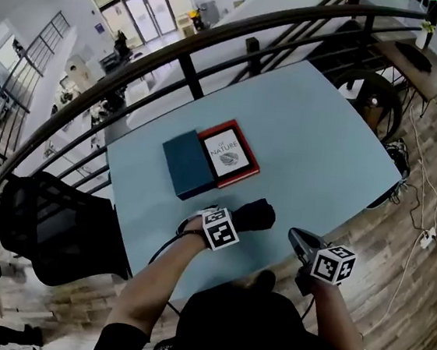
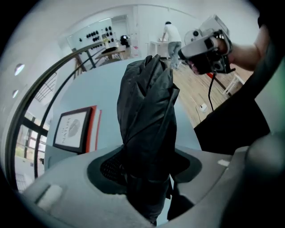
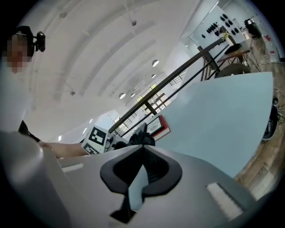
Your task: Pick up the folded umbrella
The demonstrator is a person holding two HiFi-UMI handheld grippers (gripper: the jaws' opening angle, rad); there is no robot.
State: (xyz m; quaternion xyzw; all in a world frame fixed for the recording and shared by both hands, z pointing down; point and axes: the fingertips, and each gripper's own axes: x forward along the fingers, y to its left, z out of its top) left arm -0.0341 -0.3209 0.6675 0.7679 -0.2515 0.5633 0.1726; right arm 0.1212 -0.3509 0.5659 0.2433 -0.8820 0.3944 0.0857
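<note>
Currently: table (image 1: 325,135) light blue. Blue box (image 1: 188,164) and red book (image 1: 229,153) touching at table's middle. Black folded umbrella (image 1: 255,214) at table's near edge, left gripper (image 1: 238,220) jaws clamped on it. Right gripper (image 1: 297,237) by same edge, jaws together, empty.

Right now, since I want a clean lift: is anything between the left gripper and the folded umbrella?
Nothing visible. The folded umbrella stands directly between the jaws of the left gripper, which grip it. The red book lies apart on the table, and the right gripper is off to the side.
</note>
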